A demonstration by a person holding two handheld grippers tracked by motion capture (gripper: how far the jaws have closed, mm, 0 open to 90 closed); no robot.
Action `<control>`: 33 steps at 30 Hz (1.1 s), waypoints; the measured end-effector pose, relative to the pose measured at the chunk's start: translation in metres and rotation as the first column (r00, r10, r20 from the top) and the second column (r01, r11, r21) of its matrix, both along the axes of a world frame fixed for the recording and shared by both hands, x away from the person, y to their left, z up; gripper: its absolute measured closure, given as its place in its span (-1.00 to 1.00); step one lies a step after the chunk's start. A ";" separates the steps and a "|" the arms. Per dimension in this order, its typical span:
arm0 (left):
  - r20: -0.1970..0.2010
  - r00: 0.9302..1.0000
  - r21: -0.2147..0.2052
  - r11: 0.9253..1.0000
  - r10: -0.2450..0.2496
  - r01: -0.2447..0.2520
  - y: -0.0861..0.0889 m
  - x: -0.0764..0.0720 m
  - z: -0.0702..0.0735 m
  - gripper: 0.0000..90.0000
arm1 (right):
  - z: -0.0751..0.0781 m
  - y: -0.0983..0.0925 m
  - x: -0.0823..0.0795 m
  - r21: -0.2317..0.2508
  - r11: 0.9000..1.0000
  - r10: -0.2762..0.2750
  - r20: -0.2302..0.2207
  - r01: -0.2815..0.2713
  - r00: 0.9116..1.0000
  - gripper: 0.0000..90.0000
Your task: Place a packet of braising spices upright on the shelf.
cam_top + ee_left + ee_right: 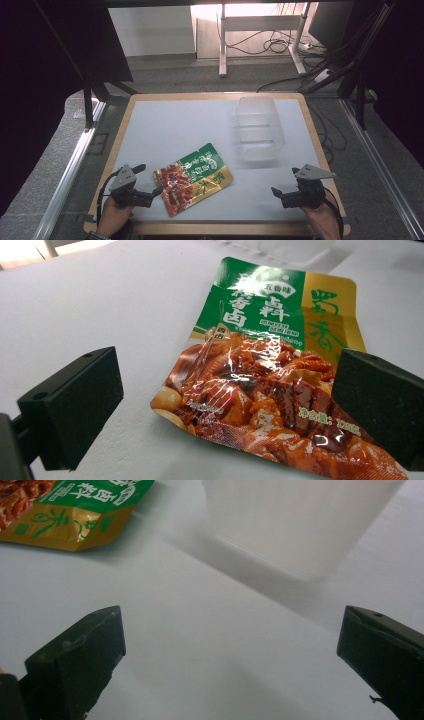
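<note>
Snack packet flat on the worktop

The snack packet [192, 179] lies near the worktop's [170, 125] front edge; the left gripper [150, 180] has jaws apart beside it; the right gripper [282, 192] also has jaws apart, empty, near a clear plastic box [257, 130].

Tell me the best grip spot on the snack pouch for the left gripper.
Take the snack pouch by its near red end, coming in low from the left gripper's own side. It lies flat on the table, so a top-down pinch would probably slip; that crinkled end appears to lift slightly, and it already sits between the open jaws. The clear container stands apart, out of the way.
</note>
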State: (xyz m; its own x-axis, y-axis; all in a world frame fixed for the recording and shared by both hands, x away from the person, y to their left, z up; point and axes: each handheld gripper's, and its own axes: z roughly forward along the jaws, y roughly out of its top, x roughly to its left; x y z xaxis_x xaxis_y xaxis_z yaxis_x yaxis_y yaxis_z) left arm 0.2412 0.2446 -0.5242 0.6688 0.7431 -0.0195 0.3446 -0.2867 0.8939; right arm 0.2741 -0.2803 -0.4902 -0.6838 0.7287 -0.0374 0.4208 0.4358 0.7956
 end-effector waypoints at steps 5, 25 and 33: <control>0.010 1.000 0.027 1.000 0.001 -0.001 -0.002 -0.001 -0.001 -0.99 | 0.001 0.001 -0.001 0.010 1.000 0.011 0.007 -0.011 1.000 -1.00; -0.015 1.000 0.004 1.000 0.016 -0.016 -0.001 -0.001 0.001 -0.98 | -0.001 -0.003 0.002 0.072 0.997 0.014 -0.025 -0.013 1.000 -1.00; -0.007 1.000 0.018 1.000 0.007 -0.007 -0.002 0.000 -0.001 -0.99 | -0.002 0.002 0.003 0.054 0.998 0.041 -0.030 -0.039 0.999 -1.00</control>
